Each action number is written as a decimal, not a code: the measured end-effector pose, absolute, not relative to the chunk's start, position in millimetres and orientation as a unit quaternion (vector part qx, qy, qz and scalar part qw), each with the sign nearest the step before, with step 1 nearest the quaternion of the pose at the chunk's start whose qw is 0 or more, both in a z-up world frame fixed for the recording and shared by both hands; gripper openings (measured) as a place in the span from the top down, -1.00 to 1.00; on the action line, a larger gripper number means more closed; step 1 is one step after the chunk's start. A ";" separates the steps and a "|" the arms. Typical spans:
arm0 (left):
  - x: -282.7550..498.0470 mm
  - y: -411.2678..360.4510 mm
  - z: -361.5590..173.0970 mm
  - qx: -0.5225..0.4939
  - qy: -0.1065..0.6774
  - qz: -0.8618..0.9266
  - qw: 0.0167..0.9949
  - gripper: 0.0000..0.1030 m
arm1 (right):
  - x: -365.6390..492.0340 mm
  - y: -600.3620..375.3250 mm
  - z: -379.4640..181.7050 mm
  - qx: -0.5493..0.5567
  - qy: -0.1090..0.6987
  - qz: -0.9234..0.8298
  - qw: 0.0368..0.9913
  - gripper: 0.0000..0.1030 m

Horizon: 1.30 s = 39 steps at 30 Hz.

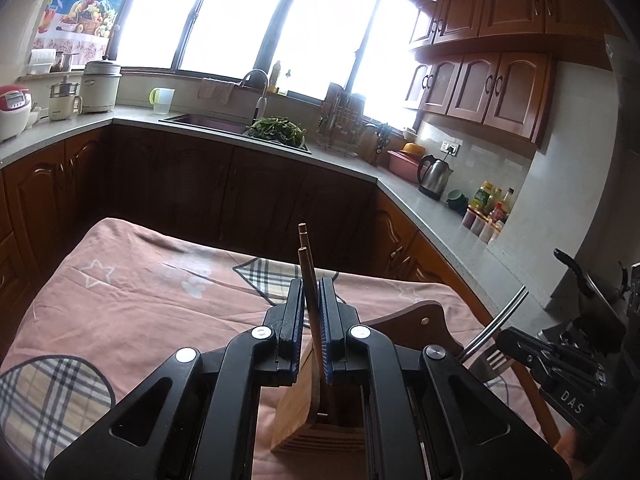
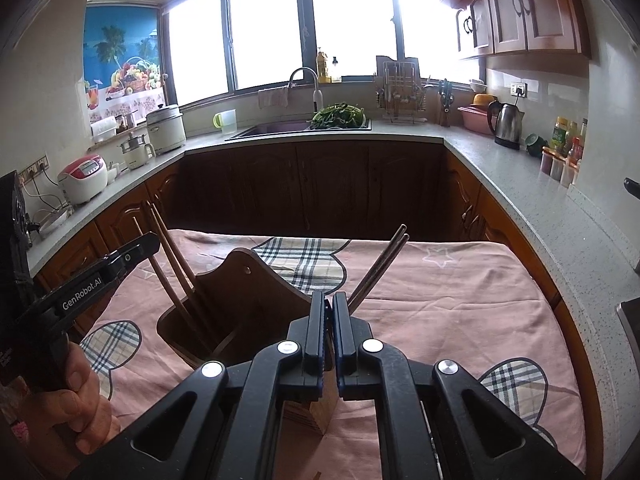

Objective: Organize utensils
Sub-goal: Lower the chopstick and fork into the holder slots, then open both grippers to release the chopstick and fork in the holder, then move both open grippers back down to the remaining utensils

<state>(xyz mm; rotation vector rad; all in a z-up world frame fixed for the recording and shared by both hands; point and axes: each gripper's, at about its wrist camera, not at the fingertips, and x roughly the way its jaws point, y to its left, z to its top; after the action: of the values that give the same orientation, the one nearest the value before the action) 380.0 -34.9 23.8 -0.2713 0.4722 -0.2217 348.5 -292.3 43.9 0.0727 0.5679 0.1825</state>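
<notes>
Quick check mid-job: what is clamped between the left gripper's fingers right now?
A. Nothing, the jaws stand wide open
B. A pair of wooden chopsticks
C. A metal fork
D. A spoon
B. In the left wrist view the left gripper is closed on a pair of wooden chopsticks, whose lower ends reach down into the wooden utensil holder.
</notes>
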 end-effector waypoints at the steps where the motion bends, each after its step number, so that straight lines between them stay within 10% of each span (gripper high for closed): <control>1: 380.5 -34.8 23.9 -0.134 0.236 -0.110 0.956 0.82 | 348.1 -292.2 43.8 0.037 0.279 0.091 0.955 0.91; 5: 376.5 -31.9 24.5 -0.136 0.236 -0.108 0.956 0.13 | 344.4 -296.4 45.9 0.050 0.267 0.094 0.958 0.85; 11: 362.0 -24.2 32.0 -0.136 0.230 -0.110 0.957 -0.14 | 333.7 -305.6 54.1 0.073 0.243 0.096 0.962 0.76; 19: 320.6 -7.4 37.4 -0.132 0.230 -0.095 0.960 -0.85 | 288.6 -327.4 69.8 0.126 0.190 0.103 0.968 -0.48; 22: 298.6 0.3 33.2 -0.134 0.235 -0.097 0.958 -0.89 | 268.1 -336.3 66.3 0.151 0.180 0.101 0.967 -0.79; 39: 199.5 17.6 -28.0 -0.161 0.327 -0.094 0.926 -0.92 | 173.1 -347.9 10.8 0.198 0.241 0.083 0.947 -0.80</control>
<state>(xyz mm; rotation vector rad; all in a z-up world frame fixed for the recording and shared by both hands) 199.5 17.6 -28.0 -0.3293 0.6706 -0.1934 173.1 -347.9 10.8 0.4024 0.4909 0.1700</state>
